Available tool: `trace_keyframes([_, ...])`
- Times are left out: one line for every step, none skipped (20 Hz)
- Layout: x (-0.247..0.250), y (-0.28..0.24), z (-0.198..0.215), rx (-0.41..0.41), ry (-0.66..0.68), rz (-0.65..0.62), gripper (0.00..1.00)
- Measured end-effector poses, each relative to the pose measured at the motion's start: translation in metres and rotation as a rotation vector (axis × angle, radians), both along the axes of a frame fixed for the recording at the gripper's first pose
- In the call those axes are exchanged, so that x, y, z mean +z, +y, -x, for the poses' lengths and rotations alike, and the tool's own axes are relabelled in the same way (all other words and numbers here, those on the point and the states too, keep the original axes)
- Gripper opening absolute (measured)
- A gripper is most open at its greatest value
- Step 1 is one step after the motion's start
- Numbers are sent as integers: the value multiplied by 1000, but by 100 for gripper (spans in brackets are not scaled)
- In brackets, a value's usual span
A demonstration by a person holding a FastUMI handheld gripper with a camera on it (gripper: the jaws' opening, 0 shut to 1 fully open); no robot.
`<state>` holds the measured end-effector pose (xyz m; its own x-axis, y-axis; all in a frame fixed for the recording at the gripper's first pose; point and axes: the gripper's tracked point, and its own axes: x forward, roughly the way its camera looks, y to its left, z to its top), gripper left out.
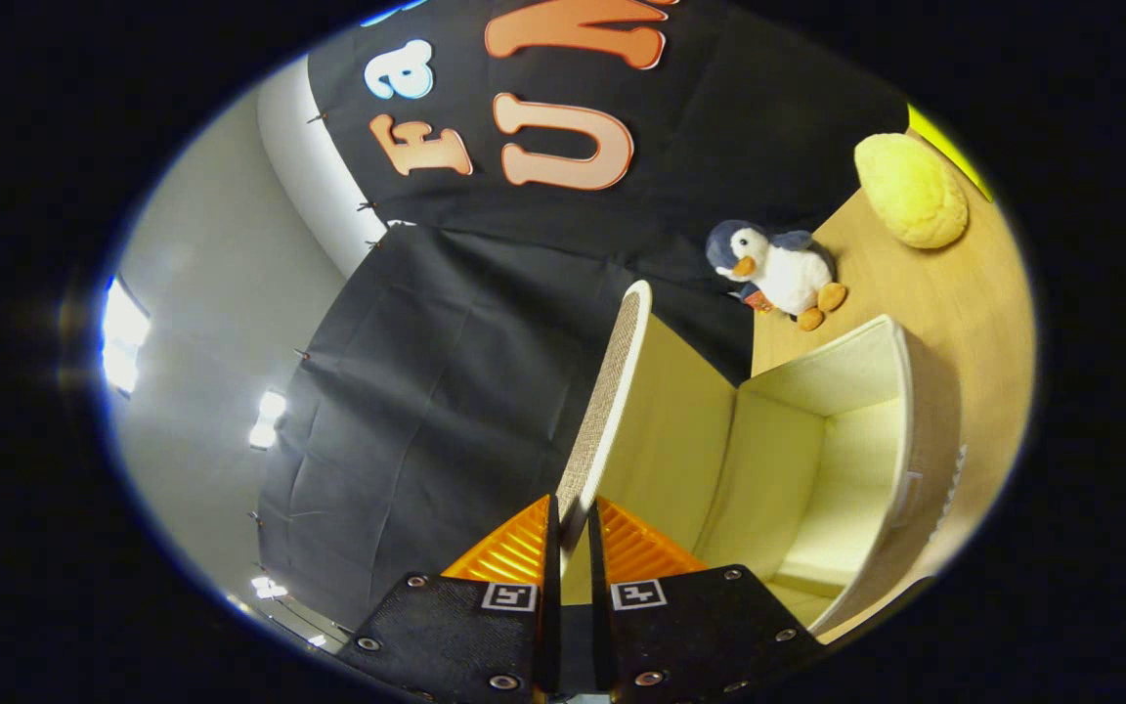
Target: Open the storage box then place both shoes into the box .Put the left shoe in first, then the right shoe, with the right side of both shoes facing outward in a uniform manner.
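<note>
Cream fabric storage box [817,460] sits open on the wooden table [974,293], its lid [612,391] swung up. Gripper [574,528] has both fingers pinched on the lid's edge, jaws nearly together. Beyond the box: plush penguin [778,269] and a yellow cushion [912,191], near the black cloth wall [446,391].

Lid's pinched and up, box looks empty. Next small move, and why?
Probably swing the lid a little further back, then let go. The gripper is shut on the lid's edge, the lid stands raised and the box gapes open, with no shoe inside. It likely has to rest open before the fingers can fetch the left shoe.
</note>
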<state>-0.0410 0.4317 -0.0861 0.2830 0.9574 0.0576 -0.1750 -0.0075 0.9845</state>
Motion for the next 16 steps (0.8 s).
trace_keyframes([6, 12, 0, 8, -9, 4, 13])
trace_keyframes([9, 25, 0, 16, -11, 13, 13])
trace_keyframes([13, 38, 1, 25, -16, 17, 13])
trace_keyframes([17, 51, 2, 35, -27, 27, 13])
trace_keyframes([19, 65, 4, 44, -32, 38, 13])
trace_keyframes([22, 78, 8, 57, -37, 48, 14])
trace_keyframes([22, 93, 11, 71, -43, 64, 14])
trace_keyframes([24, 105, 16, 84, -55, 81, 14])
trace_keyframes([24, 116, 20, 88, -69, 100, 14])
trace_keyframes([18, 127, 22, 91, -74, 116, 14])
trace_keyframes([11, 137, 23, 91, -77, 146, 14])
trace_keyframes([3, 143, 30, 97, -83, 179, 21])
trace_keyframes([-6, 149, 33, 104, -81, 211, 27])
trace_keyframes([-10, 156, 35, 112, -74, 228, 37])
trace_keyframes([-13, 159, 37, 126, -66, 234, 42])
trace_keyframes([-16, 159, 39, 136, -62, 240, 51])
